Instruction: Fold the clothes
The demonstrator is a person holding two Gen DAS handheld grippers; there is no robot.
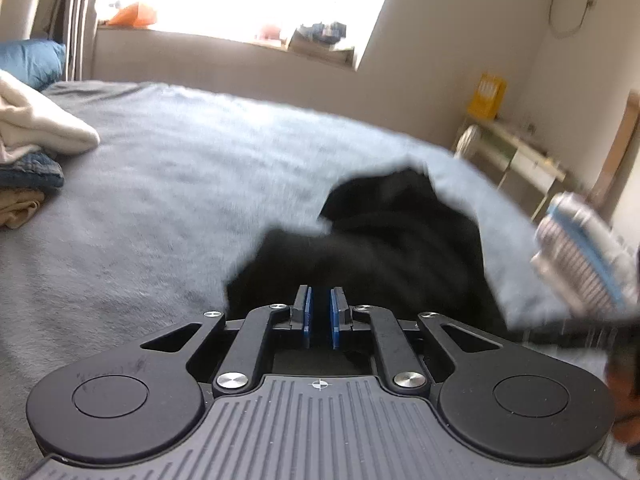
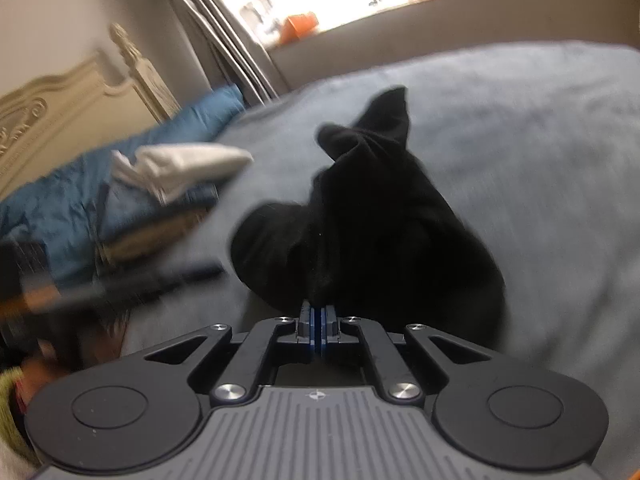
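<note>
A black garment lies bunched on the grey bedcover. In the left wrist view my left gripper has its blue pads drawn close, with a fold of the black cloth in the narrow gap between them. In the right wrist view the black garment rises in a peak from my right gripper, whose pads are pressed together on its edge. The blurred right gripper body shows at the right edge of the left wrist view; its fingertips are hidden there.
A stack of folded clothes with a white piece on top sits at the bed's left side. A blue pillow and a cream headboard lie beyond it. A side table stands by the wall under the bright window.
</note>
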